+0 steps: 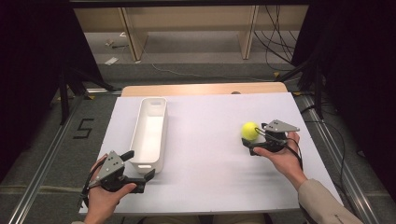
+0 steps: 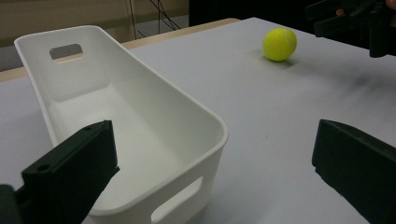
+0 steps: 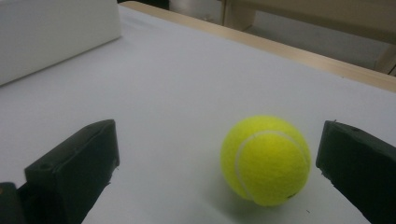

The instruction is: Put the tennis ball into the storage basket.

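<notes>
Ball position: the tennis ball [image 3: 265, 160] sits on the white table [image 1: 210, 158], well to the right of the white bin [image 1: 150, 133] and apart from it.
Right gripper: the right gripper [image 3: 219, 172] has its jaws spread wide with the ball between them, nearer the right-hand jaw in its own view; a sliver of gap shows there, no pad pressing.
Left gripper: the left gripper [image 2: 215, 172] also has its jaws wide apart, holding nothing, parked just off the near end of the bin.
Risk one: that off-centre ball is the worry. Close now and I reckon one jaw arrives first and nudges it, and a round ball on a flat table rolls.
Risk two: pinch too high on the curve and it could squirt out forward, away from the bin.
Risk three: the bin is narrow and long. A release off to one side could bounce the ball off the rim and back onto the table.
Risk four: the left gripper sits very close to the bin's near wall; a twitch may shove the bin askew.
Count, balls: one.
Count, bins: one, empty inside as far as I can see.
Count, grippers: two, one per hand.
</notes>
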A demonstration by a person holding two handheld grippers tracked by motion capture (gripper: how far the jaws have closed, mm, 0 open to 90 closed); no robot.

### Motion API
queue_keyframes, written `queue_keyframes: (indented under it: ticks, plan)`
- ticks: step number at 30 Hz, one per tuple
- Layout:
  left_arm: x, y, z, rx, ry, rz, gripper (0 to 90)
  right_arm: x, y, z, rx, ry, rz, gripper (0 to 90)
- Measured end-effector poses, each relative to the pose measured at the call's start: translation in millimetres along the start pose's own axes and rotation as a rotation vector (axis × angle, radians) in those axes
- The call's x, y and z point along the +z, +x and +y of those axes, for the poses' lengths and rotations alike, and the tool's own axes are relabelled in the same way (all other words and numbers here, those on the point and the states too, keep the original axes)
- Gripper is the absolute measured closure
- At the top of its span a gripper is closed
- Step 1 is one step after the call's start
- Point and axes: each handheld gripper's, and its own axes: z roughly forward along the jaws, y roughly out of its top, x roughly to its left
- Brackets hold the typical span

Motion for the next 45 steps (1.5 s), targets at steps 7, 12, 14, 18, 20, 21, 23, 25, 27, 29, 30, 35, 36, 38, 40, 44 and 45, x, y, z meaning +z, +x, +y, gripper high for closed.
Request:
queue_keyframes:
  ticks: [7, 12, 14, 18, 20, 21, 23, 25, 27, 29, 30, 35, 36, 38, 40, 44, 45]
  plan:
    - [0.2, 0.0, 0.0, 0.000, 0.001, 0.000, 0.0, 5.5, -6.3, -0.8, 0.019, 0.013, -0.016, 0.1]
    - [0.1, -0.1, 0.2, -0.002, 0.000, 0.002, 0.0, 9.2, -10.2, -1.2, 0.034, 0.021, -0.025, 0.1]
    - [0.4, 0.1, 0.2, 0.000, 0.000, 0.000, 0.0, 13.2, -12.1, -2.3, 0.036, 0.032, -0.029, 0.1]
    - [0.6, 0.2, 0.3, 0.000, 0.000, -0.001, 0.0, 17.7, -14.4, -2.9, 0.040, 0.045, -0.035, 0.1]
    - [0.5, 0.0, 0.4, -0.001, -0.002, -0.002, 0.0, 21.9, -16.9, -2.9, 0.046, 0.051, -0.041, 0.1]
    - [0.4, 0.1, 0.4, -0.001, -0.002, -0.002, 0.0, 21.9, -16.9, -2.9, 0.046, 0.051, -0.041, 0.1]
    - [0.5, 0.4, 0.3, -0.001, -0.001, -0.002, 0.0, 25.1, -17.7, -3.0, 0.054, 0.056, -0.046, 0.1]
    - [0.8, 0.4, 0.3, -0.002, -0.001, -0.002, 0.0, 28.6, -19.3, -2.8, 0.050, 0.061, -0.048, 0.1]
    - [0.8, 0.2, 0.5, -0.002, -0.002, -0.002, 0.0, 29.8, -19.7, -2.8, 0.053, 0.061, -0.050, 0.1]
    - [0.7, 0.2, 0.4, -0.001, -0.001, -0.003, 0.0, 32.4, -20.4, -2.5, 0.057, 0.063, -0.052, 0.1]
    - [0.5, 0.4, 0.4, -0.001, -0.001, -0.002, 0.0, 33.7, -20.9, -2.3, 0.058, 0.065, -0.051, 0.1]
    - [0.3, 0.5, 0.4, -0.001, -0.003, -0.002, 0.0, 38.5, -23.5, -1.3, 0.064, 0.069, -0.058, 0.2]
    - [0.2, 0.5, 0.4, -0.002, -0.003, -0.003, 0.0, 40.2, -24.2, -1.3, 0.066, 0.070, -0.058, 0.2]
    - [0.2, 0.6, 0.5, -0.003, -0.003, -0.002, 0.0, 41.1, -24.2, -1.3, 0.070, 0.071, -0.060, 0.2]
    - [0.2, 0.5, 0.5, -0.003, -0.004, -0.003, 0.0, 42.7, -24.5, -1.7, 0.069, 0.078, -0.059, 0.2]
    - [0.1, 0.3, 0.6, -0.004, -0.005, -0.002, 0.0, 45.5, -25.9, -2.9, 0.073, 0.085, -0.063, 0.4]
    - [0.1, 0.3, 0.5, -0.004, -0.005, -0.002, 0.0, 45.9, -26.5, -3.2, 0.071, 0.086, -0.063, 0.6]
